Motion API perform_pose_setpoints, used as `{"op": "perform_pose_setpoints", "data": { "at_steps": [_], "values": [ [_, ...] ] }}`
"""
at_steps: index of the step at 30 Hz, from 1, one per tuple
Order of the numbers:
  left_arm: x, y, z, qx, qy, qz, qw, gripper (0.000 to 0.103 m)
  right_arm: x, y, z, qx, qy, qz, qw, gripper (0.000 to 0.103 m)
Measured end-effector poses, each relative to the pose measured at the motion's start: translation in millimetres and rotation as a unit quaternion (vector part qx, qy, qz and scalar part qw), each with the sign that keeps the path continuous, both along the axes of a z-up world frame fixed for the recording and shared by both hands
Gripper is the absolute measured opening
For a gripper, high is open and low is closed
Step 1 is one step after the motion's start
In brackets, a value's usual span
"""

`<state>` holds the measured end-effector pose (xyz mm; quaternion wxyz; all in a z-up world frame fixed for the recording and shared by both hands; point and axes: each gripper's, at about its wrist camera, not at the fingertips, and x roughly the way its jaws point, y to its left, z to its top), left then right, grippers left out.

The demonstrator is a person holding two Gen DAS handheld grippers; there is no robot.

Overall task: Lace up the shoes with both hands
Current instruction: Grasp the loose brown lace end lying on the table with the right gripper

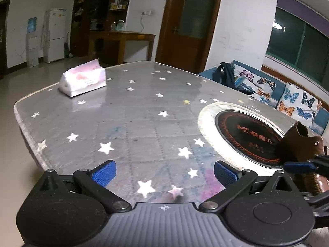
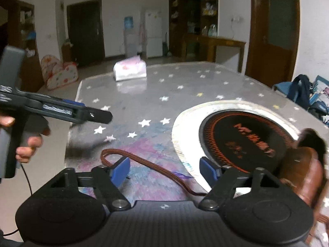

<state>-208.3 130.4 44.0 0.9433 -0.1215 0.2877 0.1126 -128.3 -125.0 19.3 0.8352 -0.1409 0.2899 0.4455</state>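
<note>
Two grippers tilt down over the star-patterned table (image 1: 127, 123). The left gripper (image 1: 164, 171) is spread wide, nothing between its pads. The right gripper (image 2: 164, 168) also stands apart; the brown lace (image 2: 144, 160) runs loose between its pads, pinched by neither. The brown shoe (image 2: 308, 164) stands just right of the round hob (image 2: 242, 135), blurred and cut off at the frame edge. Far beyond the hob lies a tissue pack (image 1: 83, 80).

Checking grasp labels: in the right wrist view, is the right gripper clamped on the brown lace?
No: the right gripper has its fingers spread apart, and the brown lace lies loose on the table between them.
</note>
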Motion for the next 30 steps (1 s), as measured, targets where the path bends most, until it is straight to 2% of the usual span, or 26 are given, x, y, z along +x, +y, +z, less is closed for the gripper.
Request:
{"op": "perform_pose_setpoints", "data": {
  "at_steps": [5,13,15,17,18,20,22,26,30],
  "values": [
    [-9,2,-1,0.007,-0.008,-0.049,0.9988,0.103,-6,14,-6,0.007,0.045,0.042,0.998,0.065],
    [-18,-12,1,0.03,-0.029,-0.129,0.9907,0.103,-22,43,-18,-0.008,0.052,0.092,0.994,0.055],
    [-20,-16,2,0.04,-0.036,-0.158,0.9859,0.103,-22,47,-23,-0.015,0.056,0.1,0.993,0.042],
    [-22,-20,4,0.055,-0.041,-0.186,0.9801,0.103,-24,48,-26,-0.021,0.059,0.104,0.993,0.037],
    [-23,-23,5,0.065,-0.044,-0.2,0.9767,0.103,-24,48,-26,-0.022,0.058,0.102,0.993,0.035],
    [-25,-28,5,0.082,-0.047,-0.226,0.9694,0.103,-24,45,-25,-0.024,0.057,0.1,0.993,0.019],
    [-25,-35,5,0.1,-0.049,-0.258,0.9597,0.103,-23,40,-23,-0.021,0.066,0.096,0.993,0.012],
    [-27,-52,1,0.149,-0.049,-0.318,0.9349,0.103,-21,27,-20,-0.02,0.077,0.086,0.993,0.009],
    [-24,-70,-3,0.174,-0.056,-0.369,0.9114,0.103,-17,11,-15,-0.005,0.095,0.072,0.993,0.009]
  ]
}}
